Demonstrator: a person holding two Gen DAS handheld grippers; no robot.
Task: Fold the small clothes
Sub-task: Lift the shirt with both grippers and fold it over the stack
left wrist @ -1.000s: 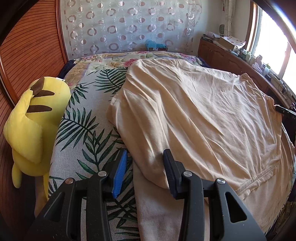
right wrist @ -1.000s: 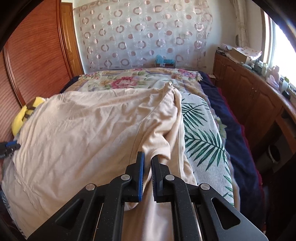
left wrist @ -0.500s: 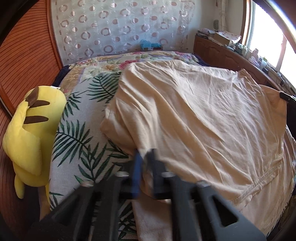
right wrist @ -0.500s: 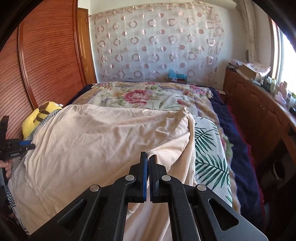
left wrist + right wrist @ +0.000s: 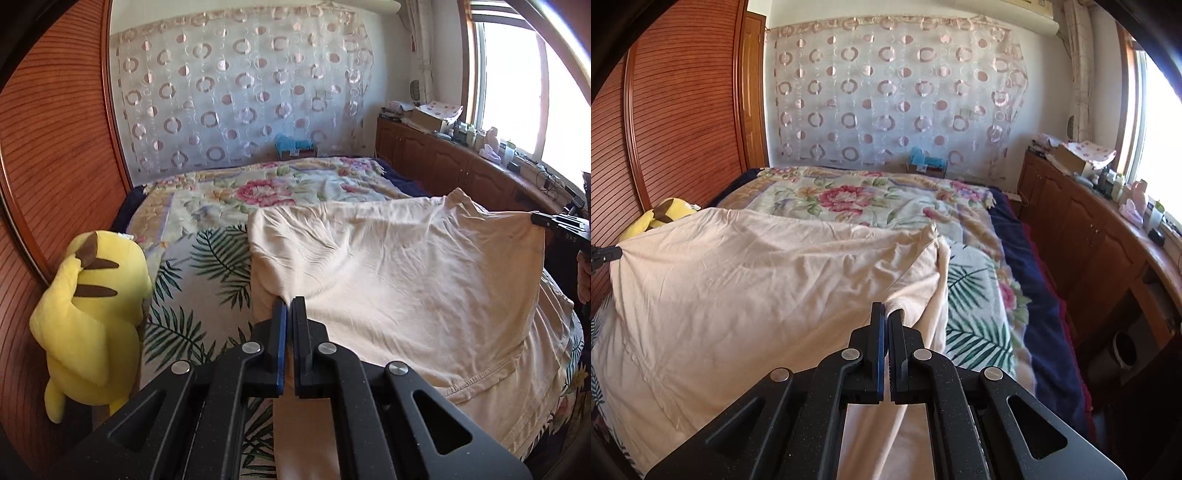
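left gripper (image 5: 289, 301) clamped on cream shirt (image 5: 406, 280) edge; right gripper (image 5: 887, 308) pinching opposite edge; shirt lifted off bed (image 5: 975, 295)

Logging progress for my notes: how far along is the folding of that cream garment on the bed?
Early. Done: left gripper and right gripper are each shut on an edge of the cream garment, lifting it off the bedspread. In hand: that lift. Left: no fold is made yet.
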